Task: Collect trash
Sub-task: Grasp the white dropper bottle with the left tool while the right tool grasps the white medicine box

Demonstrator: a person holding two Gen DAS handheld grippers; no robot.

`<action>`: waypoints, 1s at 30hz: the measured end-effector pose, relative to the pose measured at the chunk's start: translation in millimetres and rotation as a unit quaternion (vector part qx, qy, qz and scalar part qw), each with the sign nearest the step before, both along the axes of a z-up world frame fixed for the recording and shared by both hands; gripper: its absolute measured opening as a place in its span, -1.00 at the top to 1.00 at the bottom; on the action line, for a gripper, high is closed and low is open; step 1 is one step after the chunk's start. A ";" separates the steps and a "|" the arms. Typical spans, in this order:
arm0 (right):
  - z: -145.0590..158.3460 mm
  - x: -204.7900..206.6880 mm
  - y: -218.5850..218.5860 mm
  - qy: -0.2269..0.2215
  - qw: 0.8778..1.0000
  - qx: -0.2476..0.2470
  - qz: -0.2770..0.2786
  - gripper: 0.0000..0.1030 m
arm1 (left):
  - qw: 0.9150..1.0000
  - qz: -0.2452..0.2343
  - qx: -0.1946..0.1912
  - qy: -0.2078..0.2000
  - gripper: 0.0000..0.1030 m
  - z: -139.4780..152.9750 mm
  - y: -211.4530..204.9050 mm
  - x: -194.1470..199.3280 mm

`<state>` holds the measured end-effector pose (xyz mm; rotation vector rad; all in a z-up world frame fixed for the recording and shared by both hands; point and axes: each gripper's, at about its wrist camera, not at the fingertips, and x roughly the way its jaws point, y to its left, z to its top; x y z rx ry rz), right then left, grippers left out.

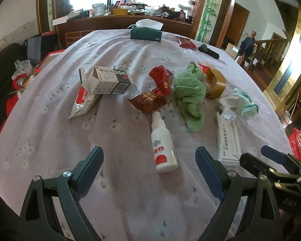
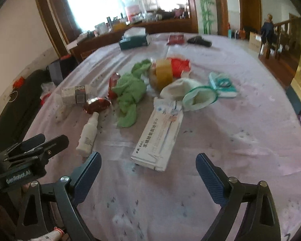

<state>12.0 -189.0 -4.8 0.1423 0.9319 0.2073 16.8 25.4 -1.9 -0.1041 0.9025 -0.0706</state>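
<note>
Both tongs, left [image 1: 149, 167] & right [image 2: 148, 167], wide open w/ nothing held, hover over worktop [image 1: 50, 140]; bottle [image 1: 163, 147] lies nearest left, prob light, stiff, slick plastic, so pinch mid-body across width; wrapper [image 1: 149, 101] crinkly, soft.

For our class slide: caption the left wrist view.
Open left gripper hovers before a white spray bottle among litter on the lilac tablecloth.
</note>
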 end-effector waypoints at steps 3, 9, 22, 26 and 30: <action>-10.0 12.6 0.8 0.016 1.000 -0.005 -0.009 -0.76 | 1.000 -0.004 -0.002 0.007 -0.78 -5.4 0.0 7.5; -25.4 33.6 1.6 0.047 0.999 -0.007 -0.022 -0.64 | 1.000 -0.016 -0.005 0.022 -0.68 -15.7 -2.5 23.8; -40.2 48.5 17.9 0.044 0.996 -0.068 -0.034 -0.23 | 0.998 -0.033 0.009 0.058 -0.05 -40.2 -17.2 41.7; -40.1 42.5 10.7 0.037 0.997 -0.056 -0.030 -0.19 | 0.997 -0.034 0.024 0.063 -0.01 -45.6 -21.7 42.9; -39.9 28.0 -0.1 0.032 0.998 -0.052 -0.028 -0.18 | 0.997 -0.032 0.045 0.057 -0.01 -47.4 -27.2 40.5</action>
